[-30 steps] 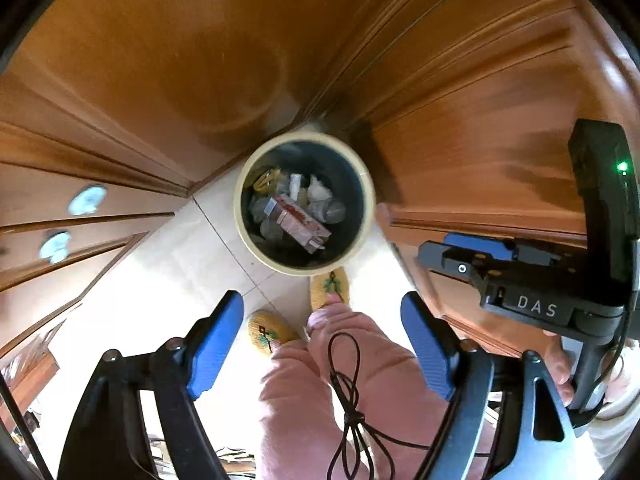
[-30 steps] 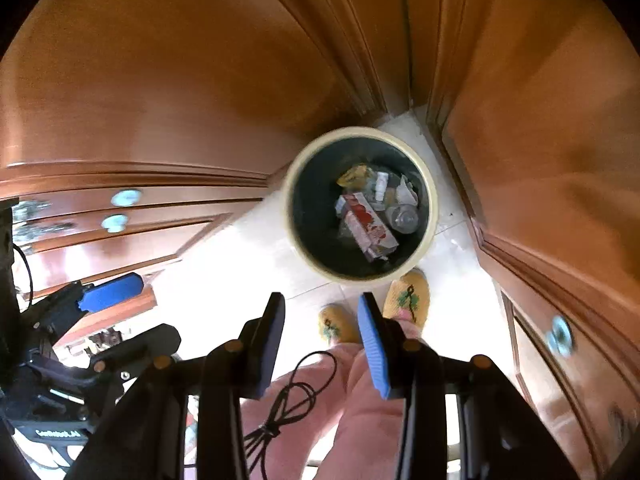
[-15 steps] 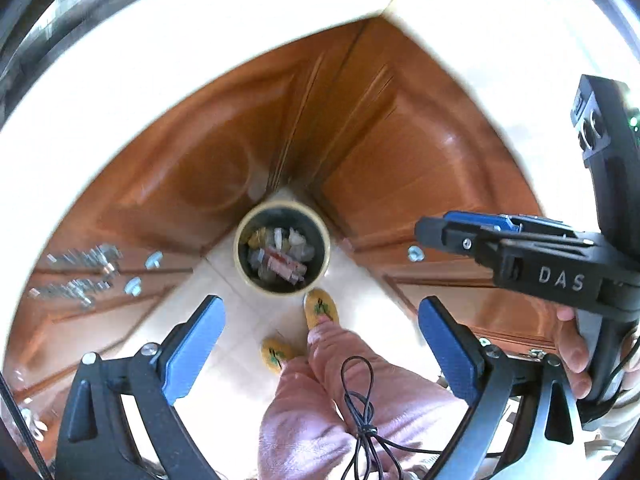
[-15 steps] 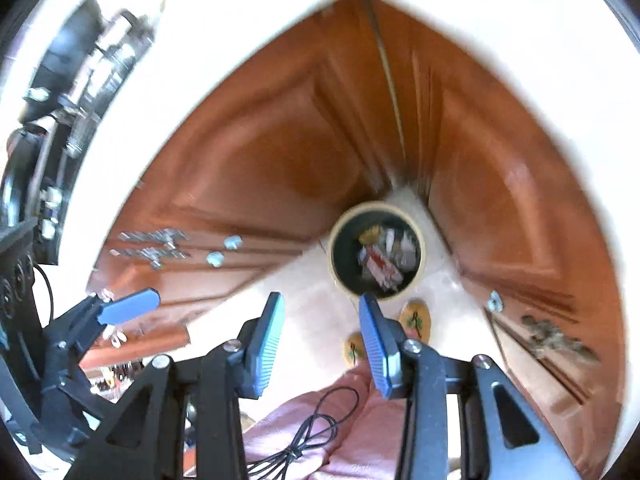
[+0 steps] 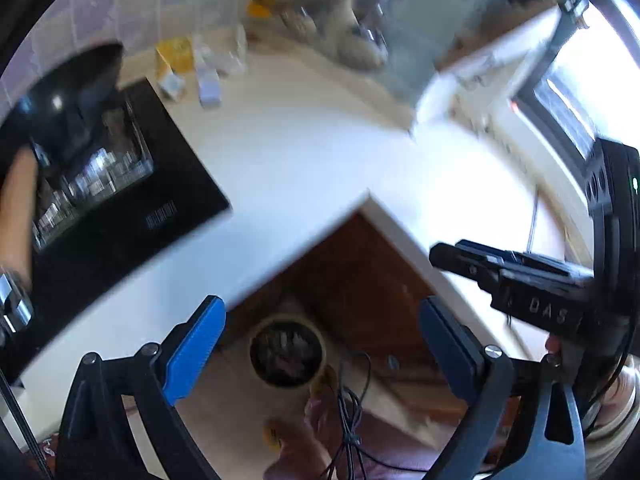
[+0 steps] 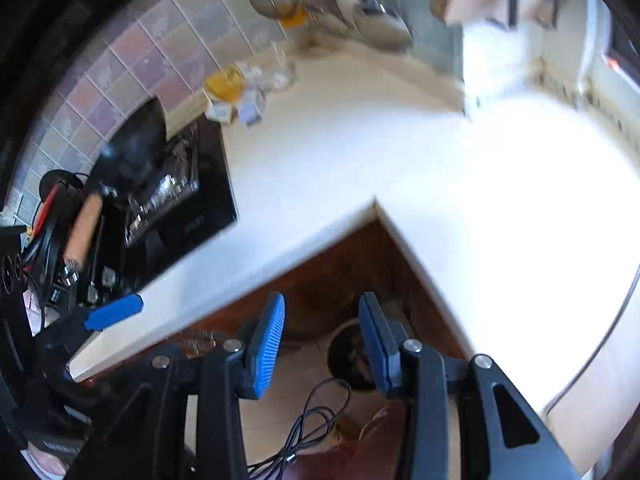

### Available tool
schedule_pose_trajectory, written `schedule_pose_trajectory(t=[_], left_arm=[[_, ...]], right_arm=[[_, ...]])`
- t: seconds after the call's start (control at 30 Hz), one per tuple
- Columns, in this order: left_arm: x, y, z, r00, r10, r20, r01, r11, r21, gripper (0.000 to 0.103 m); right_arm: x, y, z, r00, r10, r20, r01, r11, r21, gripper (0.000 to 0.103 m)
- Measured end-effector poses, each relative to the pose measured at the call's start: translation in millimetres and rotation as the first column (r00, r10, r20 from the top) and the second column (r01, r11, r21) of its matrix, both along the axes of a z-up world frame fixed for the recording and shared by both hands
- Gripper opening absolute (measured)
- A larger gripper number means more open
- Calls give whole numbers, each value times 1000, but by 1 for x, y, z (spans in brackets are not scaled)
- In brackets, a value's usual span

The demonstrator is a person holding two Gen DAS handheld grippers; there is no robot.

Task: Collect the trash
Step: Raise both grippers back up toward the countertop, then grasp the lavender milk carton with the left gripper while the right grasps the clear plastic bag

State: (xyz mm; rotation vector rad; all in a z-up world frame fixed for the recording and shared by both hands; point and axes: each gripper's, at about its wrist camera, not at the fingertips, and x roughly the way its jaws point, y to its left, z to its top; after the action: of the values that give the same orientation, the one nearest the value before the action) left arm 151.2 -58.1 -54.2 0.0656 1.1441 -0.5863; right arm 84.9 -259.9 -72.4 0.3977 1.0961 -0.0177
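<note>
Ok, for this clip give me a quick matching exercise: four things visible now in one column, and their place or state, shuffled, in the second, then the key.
Things:
1. trash bin
2. black cooktop
3. left gripper
4. small boxes

Places or states:
A. set into the white countertop, left side
B. on the floor below the counter's inner corner
C. by the tiled wall at the back of the counter
D. open, holding nothing

Pairs: 1-B, 2-A, 3-D, 4-C
</note>
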Motion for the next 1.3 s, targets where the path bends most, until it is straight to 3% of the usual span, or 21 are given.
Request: schedule_pose_trajectory(t=[0.27, 0.5, 0.77, 0.9, 1.13, 1.3], left_arm=[[90, -19, 22, 983, 170, 64, -166, 984, -61, 96], [170, -34, 1, 954, 294, 59, -291, 955, -61, 96], [260, -37, -46, 927, 374, 28, -373, 927, -32, 94], [303, -31, -77, 916, 401, -23, -401, 916, -29, 85], [344, -29, -111, 907, 419, -52, -420, 907, -12, 73], [361, -31, -124, 908, 417, -29, -416, 909, 30, 73]], right_arm=[[98, -16, 28, 988, 134, 81, -130, 990, -48, 39], [192, -22, 31, 966, 231, 116, -222, 971, -92, 39], [288, -26, -3, 967, 228, 115, -220, 973, -75, 39], [326, -26, -24, 973, 206, 104, -201, 978, -61, 39], [385, -11, -59, 972, 221, 75, -218, 975, -41, 39], [418, -2, -76, 967, 247, 63, -245, 969, -35, 39]])
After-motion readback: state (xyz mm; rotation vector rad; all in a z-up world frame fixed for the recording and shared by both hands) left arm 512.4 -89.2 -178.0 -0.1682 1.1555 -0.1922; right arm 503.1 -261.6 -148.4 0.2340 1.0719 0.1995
